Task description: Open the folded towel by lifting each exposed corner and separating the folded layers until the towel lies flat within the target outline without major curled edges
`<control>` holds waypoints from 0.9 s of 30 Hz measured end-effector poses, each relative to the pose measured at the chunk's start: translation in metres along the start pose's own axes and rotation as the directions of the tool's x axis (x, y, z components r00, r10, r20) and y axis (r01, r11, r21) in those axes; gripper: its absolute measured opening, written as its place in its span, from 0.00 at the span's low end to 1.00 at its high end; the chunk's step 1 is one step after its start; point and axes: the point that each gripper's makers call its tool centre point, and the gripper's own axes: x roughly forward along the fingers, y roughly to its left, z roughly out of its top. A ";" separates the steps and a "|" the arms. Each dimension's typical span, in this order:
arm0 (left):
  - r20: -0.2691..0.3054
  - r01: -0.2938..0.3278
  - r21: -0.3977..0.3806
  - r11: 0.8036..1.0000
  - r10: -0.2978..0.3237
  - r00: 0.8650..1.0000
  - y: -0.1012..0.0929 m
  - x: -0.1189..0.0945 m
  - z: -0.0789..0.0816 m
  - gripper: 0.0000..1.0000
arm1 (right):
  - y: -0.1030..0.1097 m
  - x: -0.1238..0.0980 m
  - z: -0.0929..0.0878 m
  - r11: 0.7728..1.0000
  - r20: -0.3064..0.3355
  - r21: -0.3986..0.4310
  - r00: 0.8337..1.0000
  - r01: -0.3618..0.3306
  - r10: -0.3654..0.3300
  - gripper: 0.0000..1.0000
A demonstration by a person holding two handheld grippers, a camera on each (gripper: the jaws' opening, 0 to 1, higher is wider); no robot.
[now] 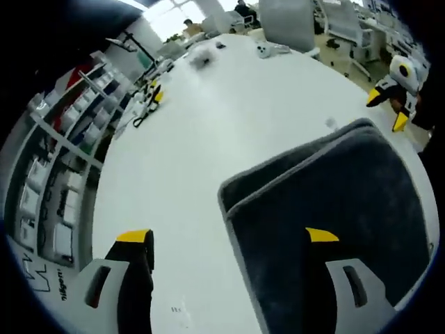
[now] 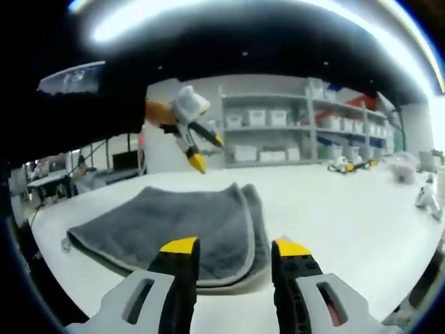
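Note:
A dark grey folded towel (image 1: 334, 209) with a light grey hem lies on the white table (image 1: 195, 139); two stacked layers show at its near edge. My left gripper (image 1: 228, 236) is open wide, with one jaw over the towel, the other over bare table and the towel's corner between them. My right gripper (image 1: 388, 110) hovers past the towel's far side. In the right gripper view my right gripper (image 2: 236, 246) is open just short of the towel (image 2: 181, 223), at its folded edge. My left gripper (image 2: 208, 153) hangs open above the towel's far side.
Shelves of white bins (image 1: 62, 188) run along one side of the table, also seen as shelves (image 2: 278, 132). Small objects (image 1: 201, 56) and yellow-black parts (image 1: 154, 94) sit at the table's far end. Chairs (image 1: 292, 21) and seated people are beyond.

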 end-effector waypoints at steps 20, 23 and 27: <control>-0.029 0.059 0.029 0.998 -0.058 0.998 -0.004 0.057 -0.005 0.52 | 0.006 0.009 -0.010 1.000 -0.040 0.023 0.999 -0.011 0.012 0.30; -0.007 0.090 0.003 0.996 -0.090 0.996 0.003 0.066 -0.002 0.52 | 0.005 0.013 -0.017 0.999 -0.076 0.043 0.997 -0.002 0.005 0.27; -0.047 0.095 0.023 0.995 -0.094 0.995 0.005 0.071 -0.015 0.53 | 0.006 0.014 -0.025 0.999 -0.113 0.041 0.993 -0.014 0.019 0.27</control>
